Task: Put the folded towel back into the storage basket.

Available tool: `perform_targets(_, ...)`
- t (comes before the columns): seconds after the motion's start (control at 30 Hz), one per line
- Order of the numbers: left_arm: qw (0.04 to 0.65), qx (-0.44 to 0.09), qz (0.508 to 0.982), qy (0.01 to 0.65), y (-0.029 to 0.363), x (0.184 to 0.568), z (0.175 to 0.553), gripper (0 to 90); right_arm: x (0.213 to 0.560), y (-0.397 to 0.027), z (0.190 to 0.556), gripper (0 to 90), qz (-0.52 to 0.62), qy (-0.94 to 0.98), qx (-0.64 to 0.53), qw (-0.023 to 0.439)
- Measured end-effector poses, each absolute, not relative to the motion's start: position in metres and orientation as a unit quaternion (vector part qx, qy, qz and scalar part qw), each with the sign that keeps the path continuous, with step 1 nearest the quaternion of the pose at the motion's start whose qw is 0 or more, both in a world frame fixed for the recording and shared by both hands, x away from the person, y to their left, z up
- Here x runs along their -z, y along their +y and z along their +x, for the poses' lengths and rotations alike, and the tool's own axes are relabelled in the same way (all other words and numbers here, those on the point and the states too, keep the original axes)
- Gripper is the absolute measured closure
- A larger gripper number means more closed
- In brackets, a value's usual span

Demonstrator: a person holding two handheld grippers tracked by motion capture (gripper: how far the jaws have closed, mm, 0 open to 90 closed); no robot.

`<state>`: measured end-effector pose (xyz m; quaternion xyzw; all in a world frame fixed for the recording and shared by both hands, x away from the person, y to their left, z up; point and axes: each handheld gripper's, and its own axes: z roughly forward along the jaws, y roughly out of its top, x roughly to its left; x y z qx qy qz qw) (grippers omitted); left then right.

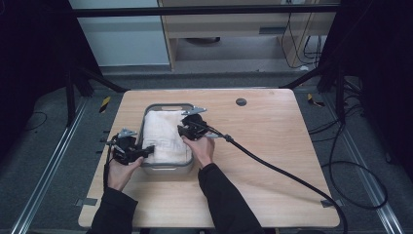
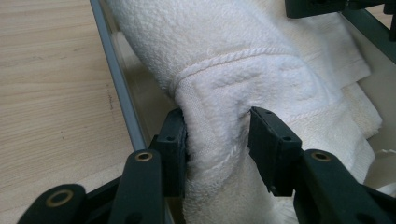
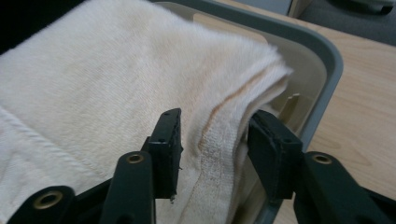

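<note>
Overhead view faces forward; both gripper views closely share the towel [image 2: 243,60].

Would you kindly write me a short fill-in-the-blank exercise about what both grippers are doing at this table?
1. The white towel lies in a grey ____.
2. The left gripper has its jaws closed on a ____ of the towel.
3. The right gripper reaches the towel's edge near the tray's ____.
4. The tray stands on a ____ table.

Missing words: tray; fold; corner; wooden

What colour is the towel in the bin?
White to cream towel, shown best in the right gripper view.
</note>
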<state>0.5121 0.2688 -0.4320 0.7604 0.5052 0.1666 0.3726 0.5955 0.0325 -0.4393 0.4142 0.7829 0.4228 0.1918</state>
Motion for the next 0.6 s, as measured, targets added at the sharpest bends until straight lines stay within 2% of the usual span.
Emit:
perform_targets(0.17,0.376,-0.192,0.756,0.501,0.266,0.427,0.509,47.5,0.431,0.027,0.593,51.4,0.399,0.781,-0.431,0.213)
perform_targets(0.33,0.393,-0.208,0.744,0.498,0.27,0.421,0.506,45.9,0.423,0.018,0.588,50.1,0.398,0.773,-0.446,0.214)
perform_targets(0.6,0.42,-0.227,0.733,0.485,0.268,0.409,0.498,42.4,0.407,-0.016,0.576,41.5,0.405,0.75,-0.473,0.224)
